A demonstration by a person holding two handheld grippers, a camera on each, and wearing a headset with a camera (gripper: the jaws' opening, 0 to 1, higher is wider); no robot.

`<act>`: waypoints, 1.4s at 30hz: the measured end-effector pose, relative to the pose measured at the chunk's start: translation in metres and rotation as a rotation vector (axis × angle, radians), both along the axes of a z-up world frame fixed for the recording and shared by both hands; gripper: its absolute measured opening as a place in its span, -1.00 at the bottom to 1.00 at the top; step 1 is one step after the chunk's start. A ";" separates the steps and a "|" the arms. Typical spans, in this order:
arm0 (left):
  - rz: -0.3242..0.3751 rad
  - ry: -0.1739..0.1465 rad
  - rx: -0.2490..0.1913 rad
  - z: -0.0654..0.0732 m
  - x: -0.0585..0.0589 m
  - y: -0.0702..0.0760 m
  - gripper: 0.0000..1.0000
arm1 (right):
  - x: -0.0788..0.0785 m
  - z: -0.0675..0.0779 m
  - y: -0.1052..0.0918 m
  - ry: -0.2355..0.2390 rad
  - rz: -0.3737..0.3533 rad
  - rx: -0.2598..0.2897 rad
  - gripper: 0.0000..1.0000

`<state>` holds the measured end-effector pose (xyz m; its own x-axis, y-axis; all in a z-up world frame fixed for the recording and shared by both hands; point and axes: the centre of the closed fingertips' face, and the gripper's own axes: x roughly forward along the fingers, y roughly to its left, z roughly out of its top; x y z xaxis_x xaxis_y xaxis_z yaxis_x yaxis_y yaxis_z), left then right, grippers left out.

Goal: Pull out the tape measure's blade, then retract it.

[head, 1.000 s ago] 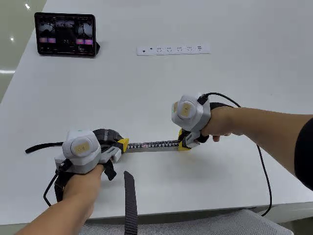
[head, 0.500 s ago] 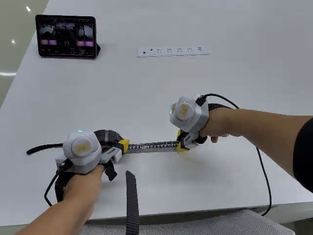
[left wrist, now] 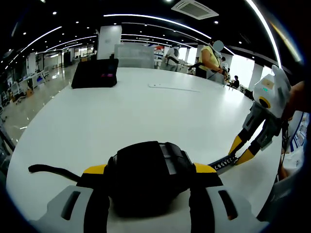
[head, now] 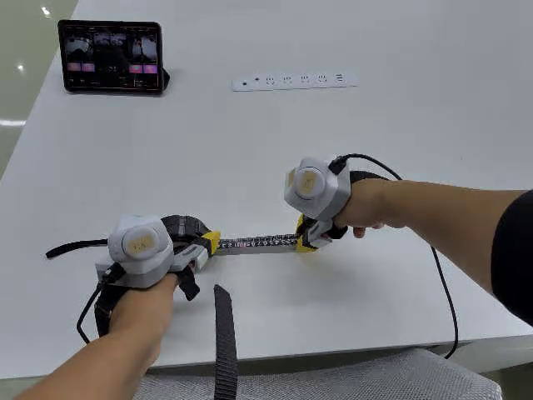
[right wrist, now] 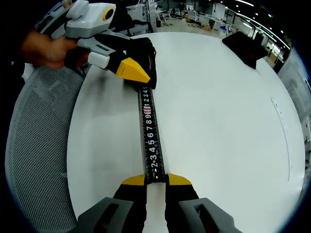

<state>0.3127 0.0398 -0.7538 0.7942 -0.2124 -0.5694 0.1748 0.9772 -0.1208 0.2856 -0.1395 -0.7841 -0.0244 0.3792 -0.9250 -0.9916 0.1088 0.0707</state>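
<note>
Lower left: left gripper [head: 204,246], forearm low and level, jaws clamped on the black tape measure case [head: 181,227], seemingly to anchor it on the white surface [head: 250,158]. Centre: blade [head: 258,244], a short length drawn out rightward low along the surface, its tip pinched in the closed right gripper [head: 305,243], angled down from a bent wrist so tension stays in line. Top: power strip [head: 294,82]; upper left: tablet [head: 110,57], both well apart.

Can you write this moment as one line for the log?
left gripper: shut on tape measure | right gripper: shut on blade | blade: partly out over table
</note>
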 end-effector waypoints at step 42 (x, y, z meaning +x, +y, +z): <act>-0.001 0.015 -0.002 -0.001 0.001 0.000 0.25 | 0.002 0.001 0.024 -0.014 0.001 0.036 -0.80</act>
<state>0.3134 0.0395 -0.7547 0.7853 -0.2146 -0.5807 0.1743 0.9767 -0.1253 0.2873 -0.1157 -0.7835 -0.0118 0.4125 -0.9109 -0.9926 0.1049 0.0604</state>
